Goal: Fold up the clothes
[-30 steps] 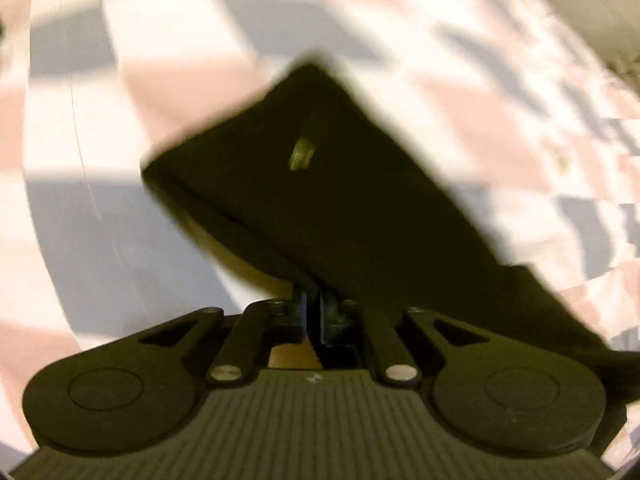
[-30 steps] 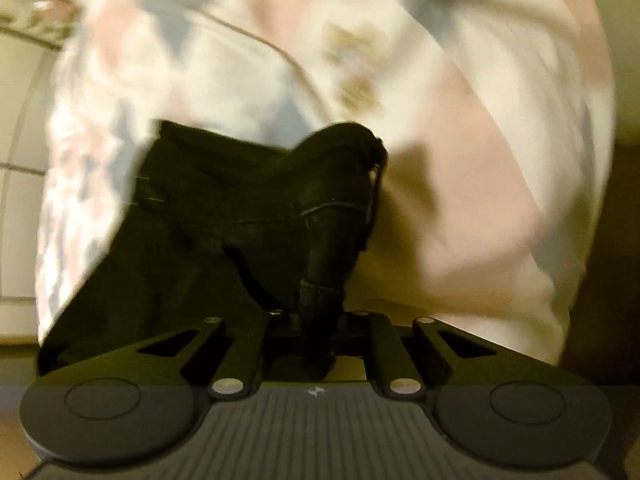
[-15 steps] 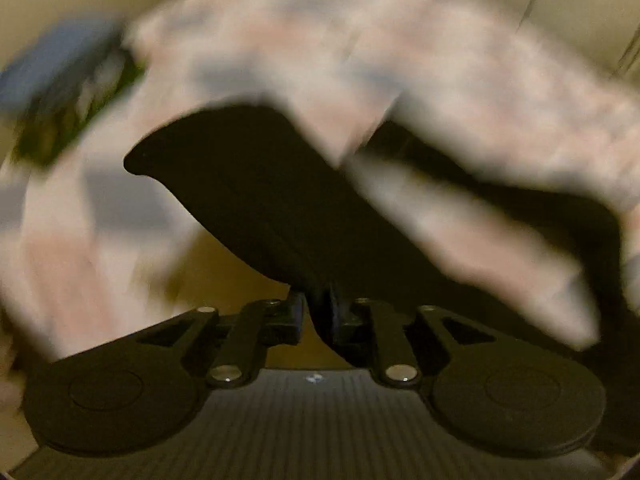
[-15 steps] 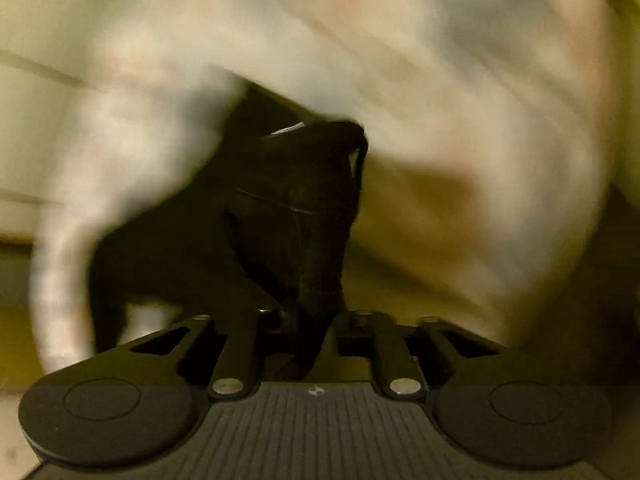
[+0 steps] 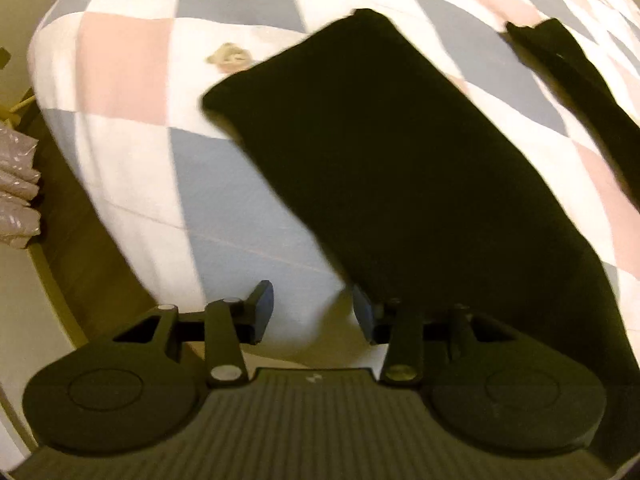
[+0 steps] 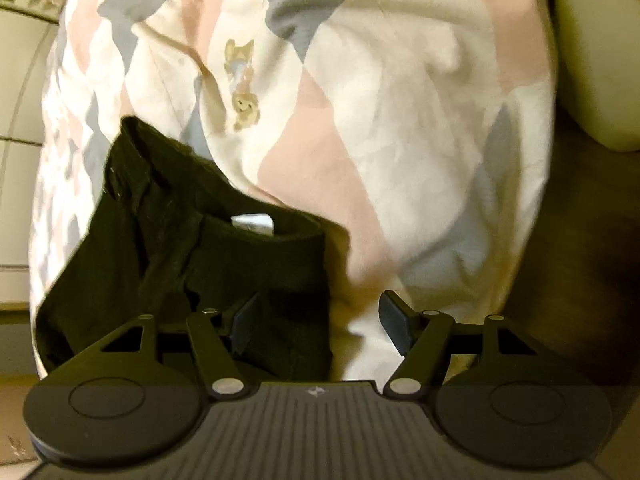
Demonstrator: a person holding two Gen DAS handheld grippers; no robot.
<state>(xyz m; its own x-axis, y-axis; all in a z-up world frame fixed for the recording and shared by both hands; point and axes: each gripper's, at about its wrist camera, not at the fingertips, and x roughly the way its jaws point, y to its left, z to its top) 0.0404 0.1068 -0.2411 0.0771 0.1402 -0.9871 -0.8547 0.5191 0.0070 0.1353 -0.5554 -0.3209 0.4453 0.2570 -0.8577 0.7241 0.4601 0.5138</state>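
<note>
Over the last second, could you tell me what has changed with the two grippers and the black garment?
Both grippers have let go: the left gripper and right gripper, shut on the black garment a second ago, now stand open. The garment has dropped from mid-air onto the checked bedspread. The bedspread itself is unchanged.

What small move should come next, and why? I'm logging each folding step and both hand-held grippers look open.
Probably re-grasp for the next fold: bring the left hand-held gripper to the near edge of the black garment and close on it. Both it and the right hand-held gripper are open and hold nothing, while the garment lies long on the checked bedspread, apparently only partly folded.
</note>
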